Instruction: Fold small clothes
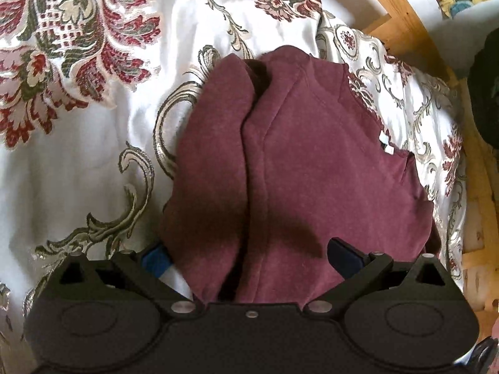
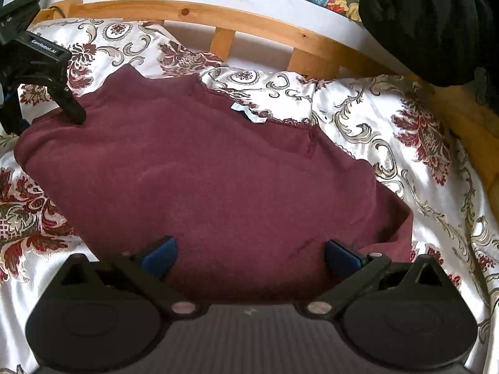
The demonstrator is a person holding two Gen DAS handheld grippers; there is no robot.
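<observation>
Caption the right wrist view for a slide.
Open right hand-held gripper over a maroon top on a floral bedspread.

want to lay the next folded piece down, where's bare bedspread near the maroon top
Bare patches: the white floral bedspread left of the maroon knit top, and the strip between its lace neckline and the wooden bed rail. It is crowded at the near edge, where the left gripper and right gripper stand over the fabric.

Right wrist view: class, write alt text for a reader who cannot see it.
A maroon garment lies spread on a floral bedspread, the open right gripper straddling its near edge. The left gripper touches its far-left corner; a wooden bed rail runs behind.
</observation>
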